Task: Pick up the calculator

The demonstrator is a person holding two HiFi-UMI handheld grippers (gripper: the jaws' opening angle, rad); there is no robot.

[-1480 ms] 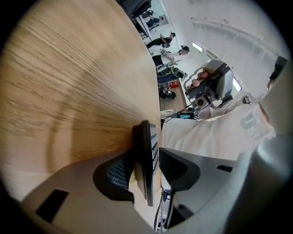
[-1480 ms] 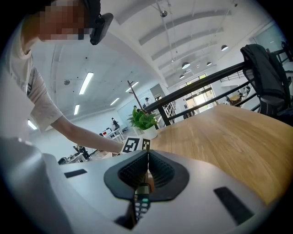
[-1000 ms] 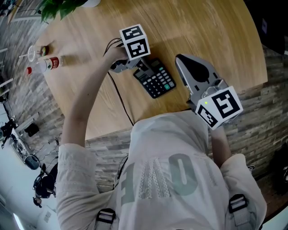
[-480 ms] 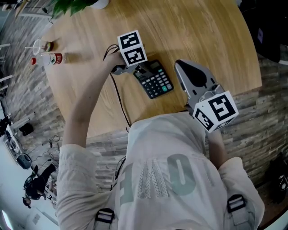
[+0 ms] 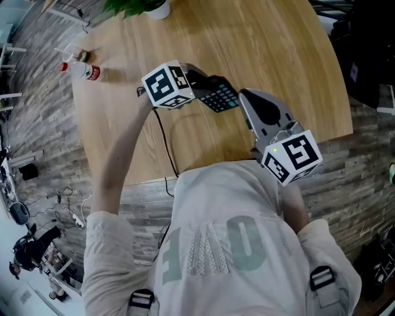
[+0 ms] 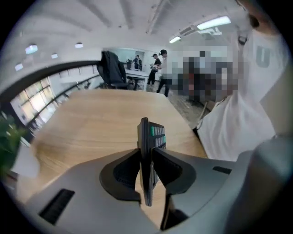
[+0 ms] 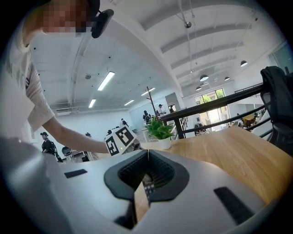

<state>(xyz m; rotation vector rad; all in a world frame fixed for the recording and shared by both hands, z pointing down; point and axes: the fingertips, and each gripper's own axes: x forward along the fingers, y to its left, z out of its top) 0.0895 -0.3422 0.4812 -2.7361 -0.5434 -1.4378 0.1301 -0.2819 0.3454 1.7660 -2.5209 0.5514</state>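
Observation:
The black calculator with grey and green keys hangs above the wooden table, tilted up on its edge. My left gripper grips it by one end, and the jaws are closing on it. In the left gripper view the calculator stands edge-on between both pads, which press its faces at my left gripper. My right gripper hovers just right of the calculator, jaw tips together and holding nothing. In the right gripper view the jaws of my right gripper meet, and the left gripper's marker cube shows beyond them.
A black cable trails across the table toward its near edge. A small bottle with a red label lies at the far left. A potted plant stands at the far edge. People and chairs are in the room behind.
The calculator lay flat on the table; now my left gripper has lifted it and rolled, so it hangs tilted. My right gripper rose a little.

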